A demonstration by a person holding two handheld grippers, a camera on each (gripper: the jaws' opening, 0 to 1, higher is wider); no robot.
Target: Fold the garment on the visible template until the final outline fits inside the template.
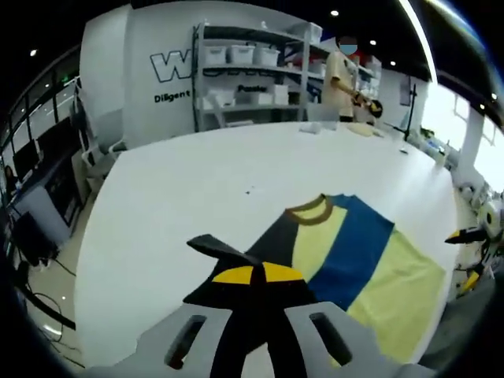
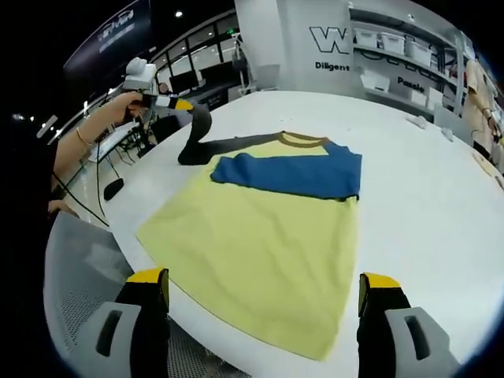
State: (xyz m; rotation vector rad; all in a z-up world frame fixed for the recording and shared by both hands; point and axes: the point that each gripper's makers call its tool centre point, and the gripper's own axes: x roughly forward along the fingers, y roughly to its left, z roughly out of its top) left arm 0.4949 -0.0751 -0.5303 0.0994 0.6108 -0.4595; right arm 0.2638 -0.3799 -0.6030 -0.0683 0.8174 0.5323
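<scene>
A T-shirt [image 2: 260, 236] lies flat on the white table [image 2: 425, 189]. It is pale yellow with a blue chest band [image 2: 291, 173], a brown collar [image 1: 311, 211] and dark grey sleeves. My left gripper [image 1: 256, 274] is shut on the dark sleeve [image 1: 224, 248]. In the right gripper view that same left gripper [image 2: 177, 103] holds the sleeve [image 2: 197, 138] lifted off the table at the shirt's far left. My right gripper [image 2: 264, 279] stands wide open just off the table edge, in front of the shirt's hem, with nothing between its jaws. Its yellow tips show as the right gripper [image 1: 471, 256] in the left gripper view.
A person's hand [image 2: 102, 118] carries the left gripper. Shelves with white bins [image 1: 252, 67] stand behind the table, with a person [image 1: 342, 79] beside them. Small items [image 1: 362, 130] lie at the table's far end. A grey mesh chair [image 2: 79, 276] sits by the near edge.
</scene>
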